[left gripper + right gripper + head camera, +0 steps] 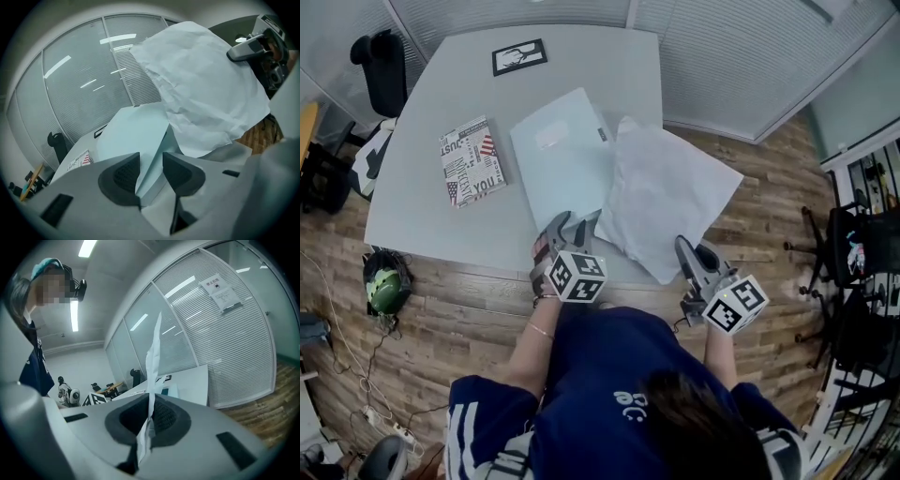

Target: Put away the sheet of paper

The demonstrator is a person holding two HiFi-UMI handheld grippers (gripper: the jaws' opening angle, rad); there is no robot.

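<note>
Grey table (609, 66) is carrying, from the left, a printed booklet (472, 161) and then a pale blue folder (562, 155) lying flat. At the folder's near edge the left gripper (575, 223) is hovering with its jaws standing apart. The folder's corner is sitting in the gap between the pads, but neither pad is pressing on it. Further right, the sheet (666, 192) is being held up off the table, crumpled, overlapping the folder's right side and reaching out past the table's edge. The right gripper (686, 248) is pinching its near corner, jaws squeezed together on the paper. From where I'm standing, the folder wants opening. The left jaws should be catching only the top cover, closing firmly and lifting it wide. The right hand should be holding the sheet taut and low and feeding its far edge in flat, so it isn't buckling further.
</note>
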